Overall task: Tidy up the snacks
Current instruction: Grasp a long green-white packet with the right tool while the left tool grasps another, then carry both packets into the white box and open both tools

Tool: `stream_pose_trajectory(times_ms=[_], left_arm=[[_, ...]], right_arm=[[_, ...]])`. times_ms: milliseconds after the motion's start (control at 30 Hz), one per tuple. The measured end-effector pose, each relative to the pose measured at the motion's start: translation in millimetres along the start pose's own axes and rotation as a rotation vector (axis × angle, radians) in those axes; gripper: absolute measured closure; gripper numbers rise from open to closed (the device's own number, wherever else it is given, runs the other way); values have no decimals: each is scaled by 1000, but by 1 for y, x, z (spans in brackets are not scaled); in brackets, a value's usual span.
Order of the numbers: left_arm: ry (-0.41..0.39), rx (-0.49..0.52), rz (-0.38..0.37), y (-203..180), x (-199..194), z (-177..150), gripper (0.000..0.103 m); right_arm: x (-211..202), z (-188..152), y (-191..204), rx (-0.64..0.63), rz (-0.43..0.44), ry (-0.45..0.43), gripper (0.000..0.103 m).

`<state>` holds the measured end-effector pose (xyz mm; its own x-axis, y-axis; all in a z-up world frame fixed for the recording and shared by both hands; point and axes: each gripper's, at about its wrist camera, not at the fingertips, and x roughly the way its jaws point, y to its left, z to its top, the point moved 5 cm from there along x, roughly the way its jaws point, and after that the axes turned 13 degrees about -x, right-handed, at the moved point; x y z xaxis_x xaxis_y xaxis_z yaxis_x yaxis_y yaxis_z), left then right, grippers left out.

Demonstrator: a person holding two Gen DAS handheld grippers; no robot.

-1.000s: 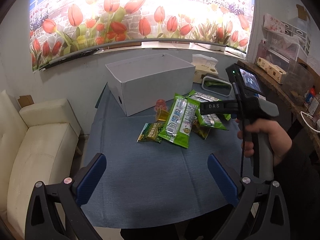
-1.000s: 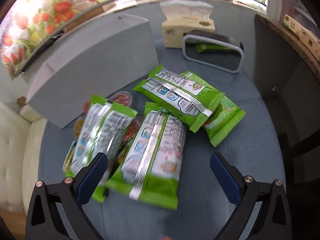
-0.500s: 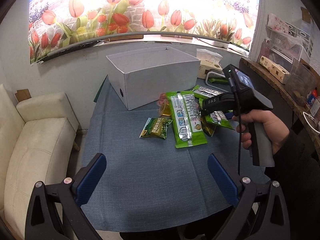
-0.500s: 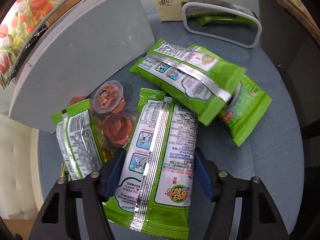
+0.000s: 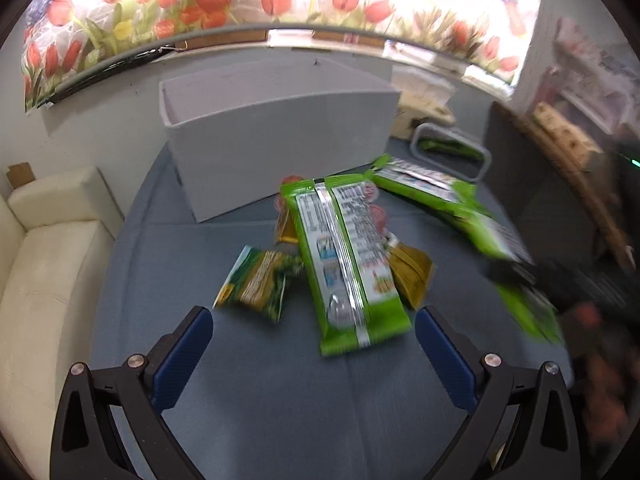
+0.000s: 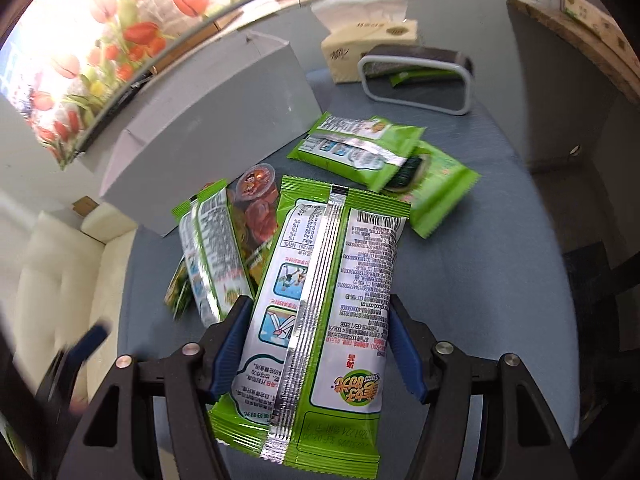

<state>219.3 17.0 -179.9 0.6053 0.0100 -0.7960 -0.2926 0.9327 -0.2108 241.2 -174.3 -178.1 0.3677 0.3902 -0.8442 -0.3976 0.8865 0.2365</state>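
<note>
My right gripper (image 6: 320, 340) is shut on a long green snack packet (image 6: 320, 320), back side up, lifted above the blue table. In the left wrist view that packet (image 5: 524, 308) is a green blur at the right. My left gripper (image 5: 314, 344) is open and empty, low over the table just in front of another long green packet (image 5: 348, 264). A small green-yellow pouch (image 5: 256, 284), a gold pouch (image 5: 412, 276) and red jelly cups (image 6: 256, 196) lie around it. Two more green packets (image 6: 360, 148) lie further back. A grey open box (image 5: 280, 132) stands behind the pile.
A tissue box (image 6: 368, 48) and a grey-rimmed tray (image 6: 416, 80) holding a green packet stand at the back right. A cream sofa (image 5: 48, 264) borders the table on the left. A dark wooden counter (image 5: 568, 168) runs along the right.
My right gripper has closed on the long green packet and lifted it. My left gripper has moved forward and down toward the snack pile.
</note>
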Motion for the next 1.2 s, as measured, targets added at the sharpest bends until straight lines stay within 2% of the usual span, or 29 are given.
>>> stream_pose_trajectory(times_ms=[133, 233, 367, 400, 433, 467, 500, 633, 800, 933, 1067, 1200], left_arm=[[-12, 59, 65, -22, 37, 16, 0], [23, 44, 129, -30, 67, 25, 0], [55, -8, 119, -36, 93, 31, 1], [63, -17, 134, -36, 100, 32, 4], [74, -21, 138, -37, 105, 31, 19], [94, -31, 131, -37, 110, 29, 28], [92, -42, 124, -36, 110, 29, 28], [86, -97, 61, -31, 100, 31, 38], [52, -103, -4, -33, 72, 39, 40], [4, -96, -53, -35, 35, 49, 40], [-55, -88, -96, -28, -8, 78, 40], [-111, -110, -111, -11, -36, 131, 40]], right_arm=[[-10, -21, -15, 10, 8, -29, 33], [-25, -37, -27, 25, 3, -46, 33], [-37, -49, -36, 47, 22, -81, 33], [-36, -50, -37, 46, 25, -84, 33], [-38, -51, -39, 44, 29, -84, 33], [-38, -50, -40, 47, 30, -87, 33], [-39, -51, -41, 49, 33, -90, 33], [-40, -48, -44, 44, 35, -97, 33], [-44, -50, -45, 44, 39, -109, 33], [-46, -43, -37, 8, 38, -123, 33], [-45, -14, -24, -70, 28, -141, 33], [-43, 44, 2, -225, 43, -195, 33]])
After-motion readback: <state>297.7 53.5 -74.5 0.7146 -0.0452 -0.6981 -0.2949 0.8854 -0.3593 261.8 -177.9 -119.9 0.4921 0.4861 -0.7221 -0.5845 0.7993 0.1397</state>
